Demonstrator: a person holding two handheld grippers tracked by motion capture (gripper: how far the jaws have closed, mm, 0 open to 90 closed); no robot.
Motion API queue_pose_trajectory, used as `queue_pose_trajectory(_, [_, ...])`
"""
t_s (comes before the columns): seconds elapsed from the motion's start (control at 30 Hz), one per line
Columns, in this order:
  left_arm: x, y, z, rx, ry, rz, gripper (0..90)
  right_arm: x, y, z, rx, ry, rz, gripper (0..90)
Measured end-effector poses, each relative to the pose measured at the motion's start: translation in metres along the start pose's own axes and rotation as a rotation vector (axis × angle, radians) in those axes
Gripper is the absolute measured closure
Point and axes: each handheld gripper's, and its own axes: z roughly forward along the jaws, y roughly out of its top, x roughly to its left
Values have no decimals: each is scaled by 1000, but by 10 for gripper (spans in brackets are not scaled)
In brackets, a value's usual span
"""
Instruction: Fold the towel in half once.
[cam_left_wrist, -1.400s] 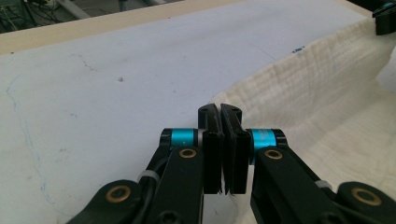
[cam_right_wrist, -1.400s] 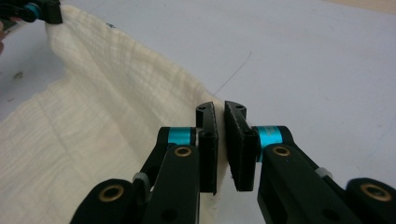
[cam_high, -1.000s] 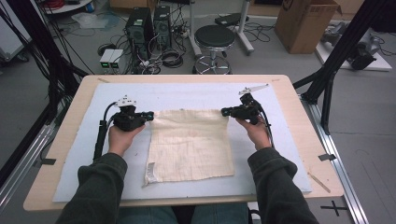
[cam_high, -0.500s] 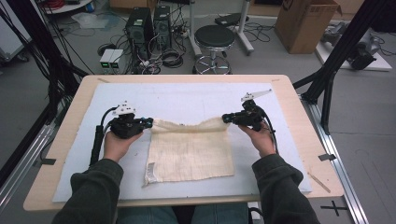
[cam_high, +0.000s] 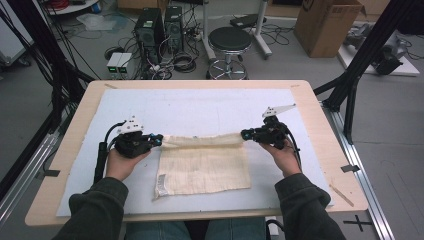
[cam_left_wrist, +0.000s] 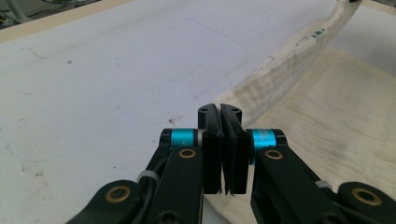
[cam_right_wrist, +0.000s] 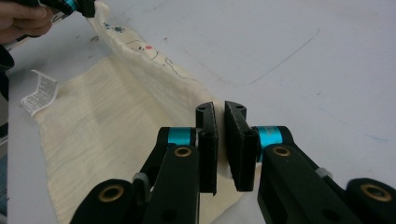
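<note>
Now 2 grippers clamp the far edge of a cream cloth.

Both hold the cloth (cam_high: 202, 162) by its far corners: the left gripper (cam_high: 156, 140) has its jaws pressed together on the far-left corner, the right gripper (cam_high: 246, 134) has its jaws closed on the far-right corner. Between them the far edge is lifted into a low raised band, while the rest of the cloth lies flat on the white mat (cam_high: 200, 107) covering the table (cam_high: 60, 165), near its front edge and about midway between left and right edges. A white label (cam_high: 161, 185) sticks out at the cloth's near-left corner. In the right gripper view, small printed figures show on the raised band.
</note>
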Motion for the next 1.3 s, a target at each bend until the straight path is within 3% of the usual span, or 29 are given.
queue_pose_trajectory(0.8, [-19, -13, -25, -25, -52, 13, 867, 27, -12, -15, -2, 21, -60, 835])
queue_pose_trajectory(1.3, [-29, -18, -35, -34, -64, 29, 866, 37, -22, -19, 8, 27, -65, 834])
